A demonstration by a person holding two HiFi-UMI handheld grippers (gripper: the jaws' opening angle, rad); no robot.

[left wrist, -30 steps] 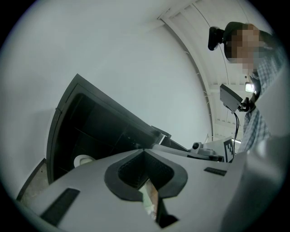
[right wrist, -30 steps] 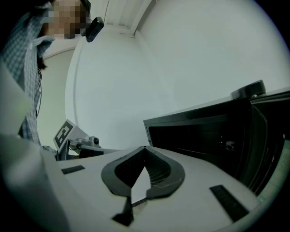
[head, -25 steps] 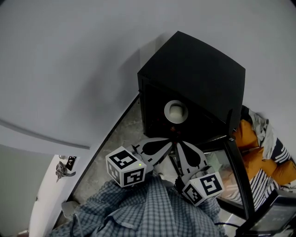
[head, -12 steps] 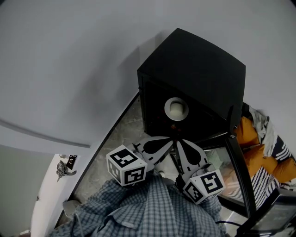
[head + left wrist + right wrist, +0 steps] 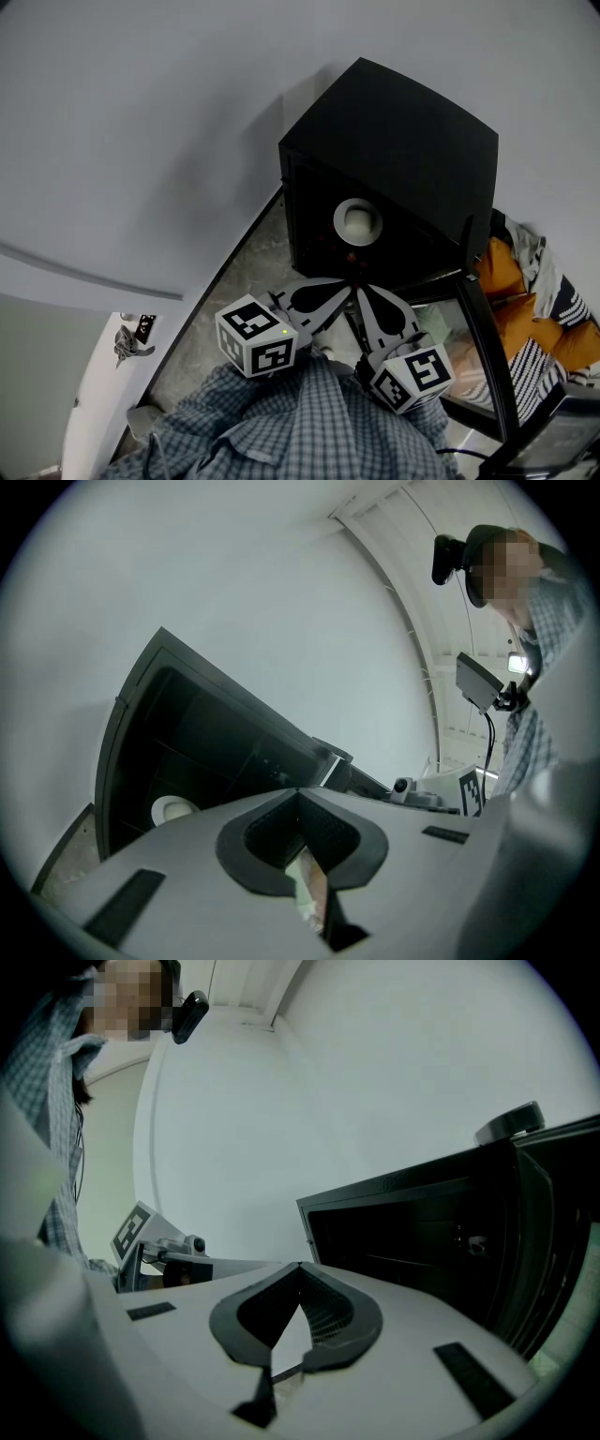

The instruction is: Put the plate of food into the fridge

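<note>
The left claw (image 5: 300,794) has its tips pressed together on nothing, and the right claw (image 5: 300,1269) is the same. Both hang close in front of the person's checked shirt (image 5: 300,422), pointing at the fridge (image 5: 394,159), well apart from anything in it.

The plate (image 5: 357,223) already sits on a shelf inside the fridge, so what looks left to do is the door (image 5: 480,347), which stands swung out to the right. With both claws closed, it would have to be pushed rather than gripped. A tip could skid off the thin door edge, or a hard shove could slam the door and jolt the plate on its shelf. The orange and striped cloth (image 5: 525,300) lies just beside the door and might snag it or get trapped.

The fridge holds the plate and nothing else I can make out; its inside is dark. The plate carries a pale round lump of food (image 5: 356,222), too small to identify.
</note>
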